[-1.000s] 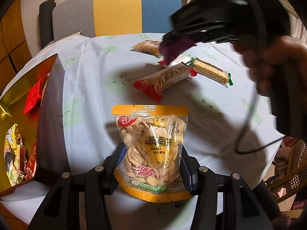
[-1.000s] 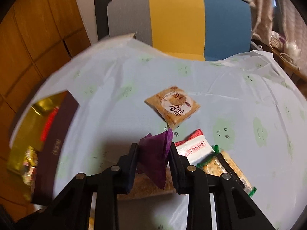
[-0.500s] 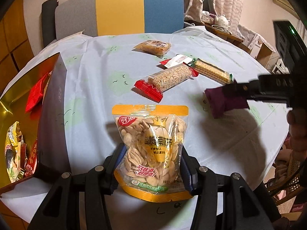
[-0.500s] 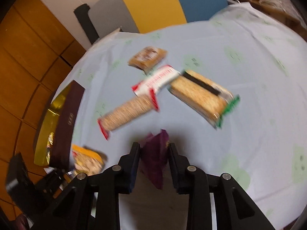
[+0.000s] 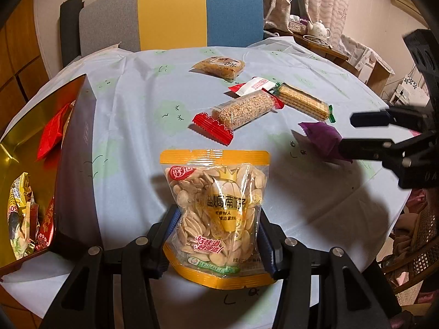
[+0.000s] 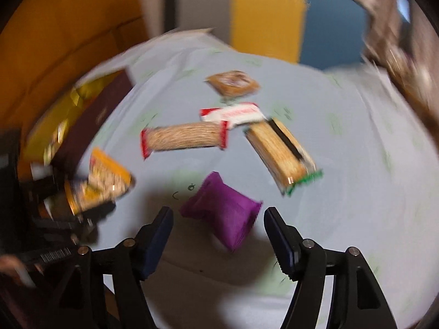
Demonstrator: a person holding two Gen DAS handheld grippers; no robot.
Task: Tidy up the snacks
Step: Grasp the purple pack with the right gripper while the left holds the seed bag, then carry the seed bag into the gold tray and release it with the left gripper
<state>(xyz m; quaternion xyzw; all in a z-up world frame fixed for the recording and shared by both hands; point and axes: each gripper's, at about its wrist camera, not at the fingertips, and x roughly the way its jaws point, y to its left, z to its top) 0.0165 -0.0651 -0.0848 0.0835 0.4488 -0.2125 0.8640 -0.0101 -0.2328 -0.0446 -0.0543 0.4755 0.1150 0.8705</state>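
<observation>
Our right tongs (image 6: 218, 235) have just been opening and now stand spread, the small purple foil packet (image 6: 222, 209) loose between them on the desk (image 6: 343, 164). Our left tongs (image 5: 216, 235) pinch the clear, orange-edged bag of seeds (image 5: 216, 213). We should back the right pair straight off so neither pad drags the packet.

Black left tool (image 5: 216, 233), blue pads (image 5: 172, 220), silver screws (image 5: 142, 240)
</observation>
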